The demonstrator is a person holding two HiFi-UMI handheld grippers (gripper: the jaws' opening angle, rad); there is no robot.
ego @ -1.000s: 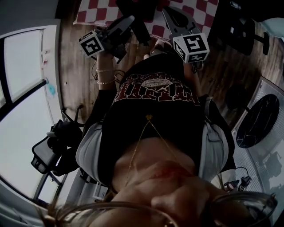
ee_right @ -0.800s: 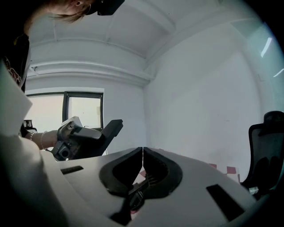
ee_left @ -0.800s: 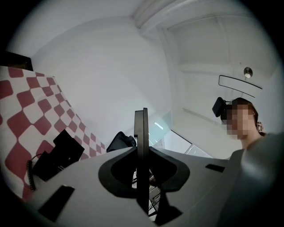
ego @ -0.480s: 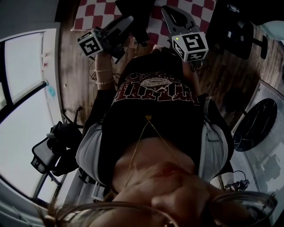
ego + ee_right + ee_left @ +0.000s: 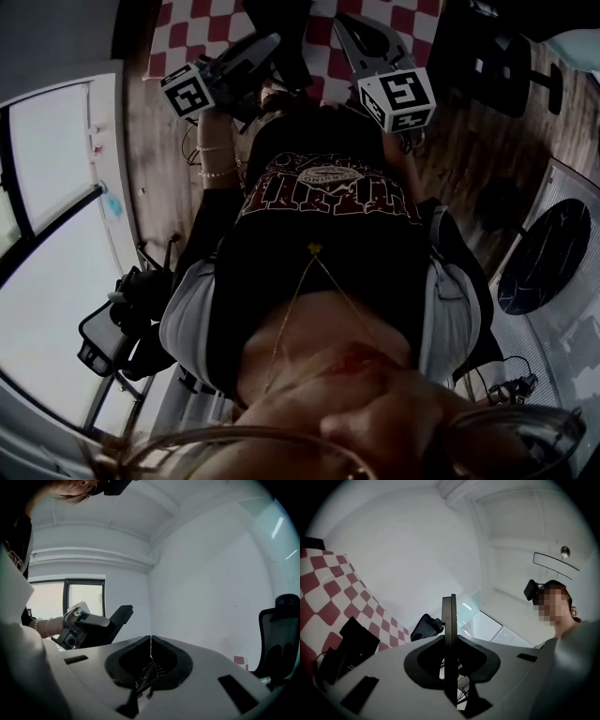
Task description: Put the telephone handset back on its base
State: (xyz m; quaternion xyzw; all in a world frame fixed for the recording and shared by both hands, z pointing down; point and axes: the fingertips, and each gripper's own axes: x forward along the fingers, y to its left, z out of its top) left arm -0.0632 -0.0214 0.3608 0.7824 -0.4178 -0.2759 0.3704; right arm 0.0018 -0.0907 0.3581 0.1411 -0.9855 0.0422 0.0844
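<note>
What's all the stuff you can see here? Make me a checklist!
Surface: red-and-white checked cloth, wooden floor beside it.
Job's things: black shape on the cloth, too dark to tell if it is the telephone.
Clutter: nothing seen.
Grippers: left gripper and right gripper both shut, nothing between the jaws.
Cables: one cable on the floor.
Surroundings: window, office chair, white walls.
</note>
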